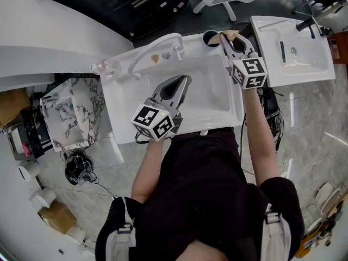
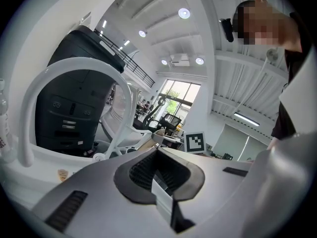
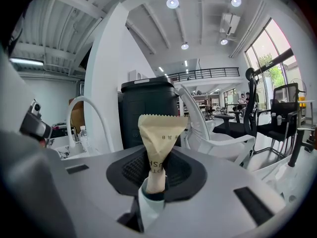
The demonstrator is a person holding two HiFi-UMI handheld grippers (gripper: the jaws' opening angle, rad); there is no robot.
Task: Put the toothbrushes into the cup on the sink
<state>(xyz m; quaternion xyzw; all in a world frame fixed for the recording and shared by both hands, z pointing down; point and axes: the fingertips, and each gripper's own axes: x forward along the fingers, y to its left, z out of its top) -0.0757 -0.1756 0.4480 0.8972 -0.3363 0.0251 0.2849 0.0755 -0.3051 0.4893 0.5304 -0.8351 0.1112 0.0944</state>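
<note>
- Currently the right gripper (image 3: 157,158) pinches a wrapped toothbrush (image 3: 161,133); the tan packet sticks out past the jaw tips, just beside the cup (image 1: 211,37) on the sink (image 1: 209,94).
- Left gripper (image 2: 157,150): jaws pressed together, nothing between them, above the basin.

The paper packet (image 3: 159,133) goes down between the jaws of the right gripper (image 3: 157,157). Its lower end is hidden there, and the brush inside cannot be seen. Its print is partly covered and too small to read. From above, the packet's tip hides part of the cup (image 1: 209,37) just ahead of that gripper. Far left of the left gripper (image 2: 157,148), a bottle (image 2: 3,123) is cut off by the edge.
</note>
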